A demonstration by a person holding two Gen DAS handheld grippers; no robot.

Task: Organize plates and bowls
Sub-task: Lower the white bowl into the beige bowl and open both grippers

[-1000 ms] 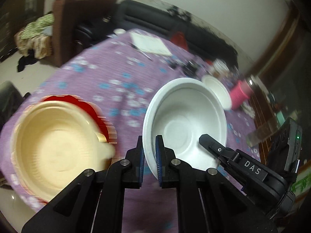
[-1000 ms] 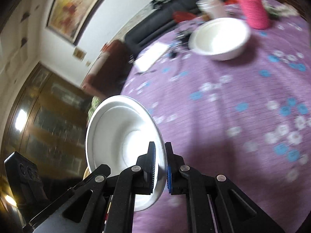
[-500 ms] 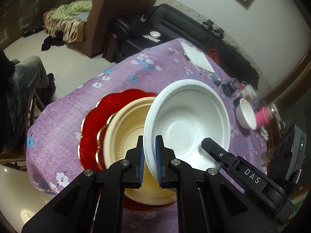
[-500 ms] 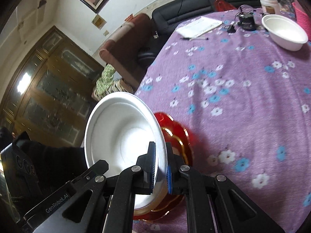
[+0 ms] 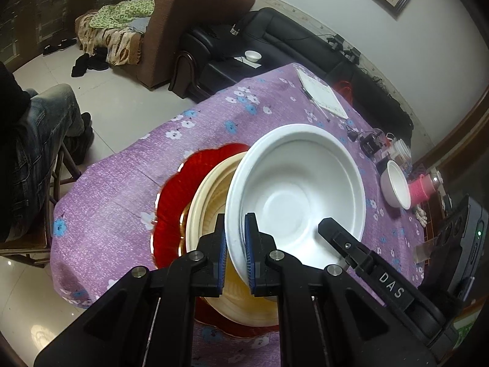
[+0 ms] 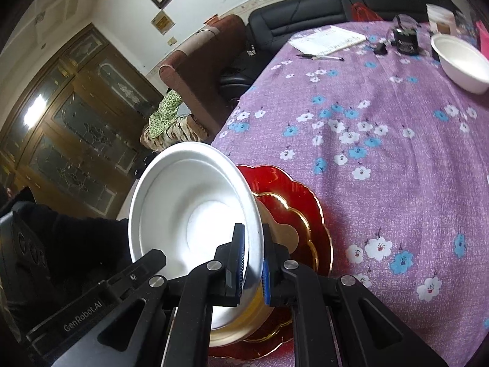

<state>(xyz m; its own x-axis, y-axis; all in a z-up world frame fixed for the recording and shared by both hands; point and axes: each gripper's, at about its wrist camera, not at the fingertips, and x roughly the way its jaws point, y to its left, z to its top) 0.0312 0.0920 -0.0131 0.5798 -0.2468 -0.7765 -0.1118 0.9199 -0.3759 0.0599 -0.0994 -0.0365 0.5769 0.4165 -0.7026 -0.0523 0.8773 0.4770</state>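
Both grippers hold one large white bowl (image 5: pixel 296 195) by opposite sides of its rim. My left gripper (image 5: pixel 234 244) is shut on the rim, and my right gripper (image 6: pixel 253 253) is shut on the rim of the same white bowl (image 6: pixel 189 211). The bowl hangs tilted just above a cream bowl (image 5: pixel 207 211) that sits on a red scalloped plate (image 5: pixel 177 195) near the table's corner. The cream bowl (image 6: pixel 244 321) and red plate (image 6: pixel 299 202) show under the white bowl in the right wrist view. A second white bowl (image 6: pixel 461 61) sits far across the table (image 5: pixel 397 188).
The table has a purple flowered cloth (image 6: pixel 382 128). A notepad (image 6: pixel 327 39) and pen (image 6: pixel 321 57) lie at the far side, with a pink cup (image 5: pixel 423 188), a jar and dark gadgets (image 6: pixel 405 39). A seated person's leg (image 5: pixel 39 128) is left of the table.
Both grippers carried the white bowl over the table to above the cream bowl and red plate, and it now hangs closer over the cream bowl. Both stay shut on its rim.
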